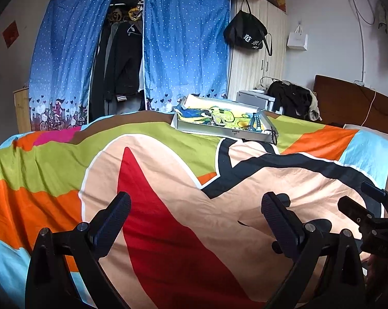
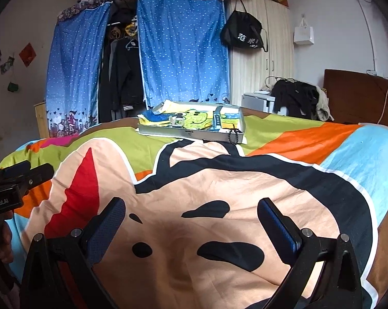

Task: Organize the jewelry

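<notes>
Well ahead of both tongs, left (image 1: 196,216) and right (image 2: 191,221), each spread wide and empty above the bed's bright quilt (image 2: 219,193), sits a shallow grey box (image 2: 191,131) with black beads (image 2: 232,135) draped over its near rim.

One grey tray (image 2: 168,130) upper middle, one black bead bracelet (image 2: 232,135) over its rim, two blue curtains (image 2: 181,51), one black bag (image 2: 241,37), one white paper bag (image 2: 303,34) upper right.

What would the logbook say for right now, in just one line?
left tongs: open, empty | right tongs: open, empty | tray: far on bedspread | black bead string: hanging over tray edge
</notes>
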Motion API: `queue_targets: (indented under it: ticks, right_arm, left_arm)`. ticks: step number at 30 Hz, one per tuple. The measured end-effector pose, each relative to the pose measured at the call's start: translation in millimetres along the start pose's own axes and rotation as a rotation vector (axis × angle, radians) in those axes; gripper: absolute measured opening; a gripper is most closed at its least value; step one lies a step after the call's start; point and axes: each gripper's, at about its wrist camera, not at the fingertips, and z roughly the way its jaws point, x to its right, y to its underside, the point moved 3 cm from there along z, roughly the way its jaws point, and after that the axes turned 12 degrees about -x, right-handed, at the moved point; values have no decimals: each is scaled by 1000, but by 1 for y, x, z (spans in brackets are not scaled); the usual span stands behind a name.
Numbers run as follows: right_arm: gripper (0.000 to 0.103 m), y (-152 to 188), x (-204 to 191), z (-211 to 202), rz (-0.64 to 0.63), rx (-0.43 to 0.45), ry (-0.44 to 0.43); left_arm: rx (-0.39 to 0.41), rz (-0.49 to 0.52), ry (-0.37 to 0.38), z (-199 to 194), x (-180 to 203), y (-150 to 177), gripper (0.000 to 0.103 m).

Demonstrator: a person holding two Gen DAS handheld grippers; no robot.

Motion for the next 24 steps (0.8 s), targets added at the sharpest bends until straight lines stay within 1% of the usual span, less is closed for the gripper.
queue_targets:
  ticks: [11,24]
  right_arm:
    - [103,4,11,6,47,-23,41]
    - [103,4,10,8,41,-28,39]
  left_arm:
    - [-13,8,6,7,1,3,99]
    - [-17,8,7,9,2,6,99]
